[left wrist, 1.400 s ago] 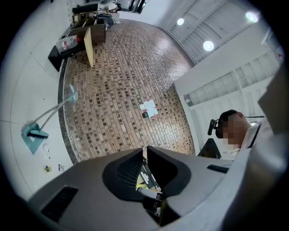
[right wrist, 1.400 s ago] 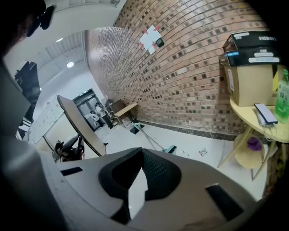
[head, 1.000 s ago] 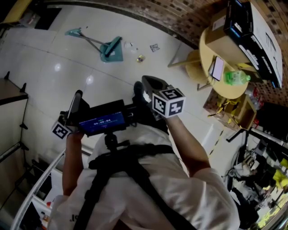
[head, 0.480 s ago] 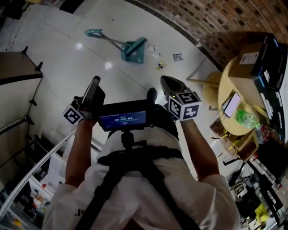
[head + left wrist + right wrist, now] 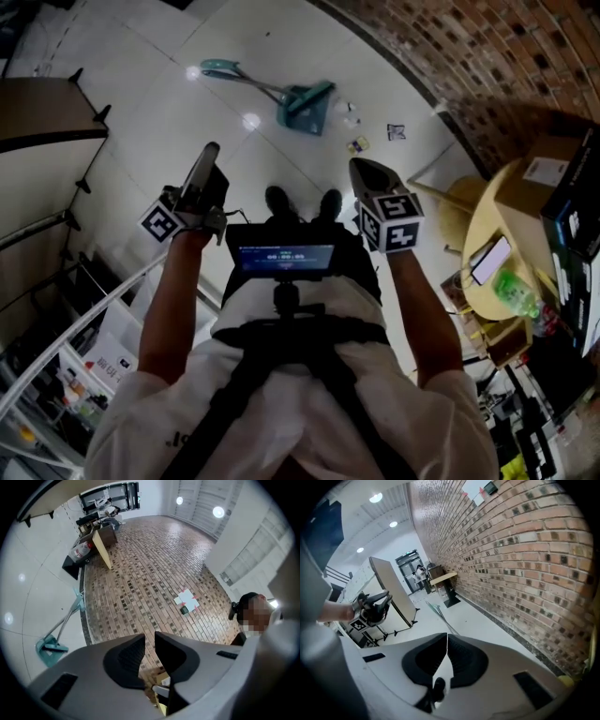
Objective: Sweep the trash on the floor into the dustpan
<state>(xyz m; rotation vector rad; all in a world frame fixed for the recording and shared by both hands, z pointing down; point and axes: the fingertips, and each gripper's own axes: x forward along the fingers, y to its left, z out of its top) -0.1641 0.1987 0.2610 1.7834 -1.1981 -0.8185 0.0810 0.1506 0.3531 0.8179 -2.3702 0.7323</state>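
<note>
Head view, one teal dustpan, left tongs narrowly apart, right tongs closed, both empty.

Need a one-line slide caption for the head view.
Empty-handed: left gripper and right gripper held above the white floor, teal dustpan and scattered trash ahead by the brick wall.

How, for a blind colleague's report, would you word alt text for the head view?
Seen from above, a person on a white floor holds out a left gripper and a right gripper toward a teal dustpan and scattered trash near a brick wall. A round table stands at right.
</note>
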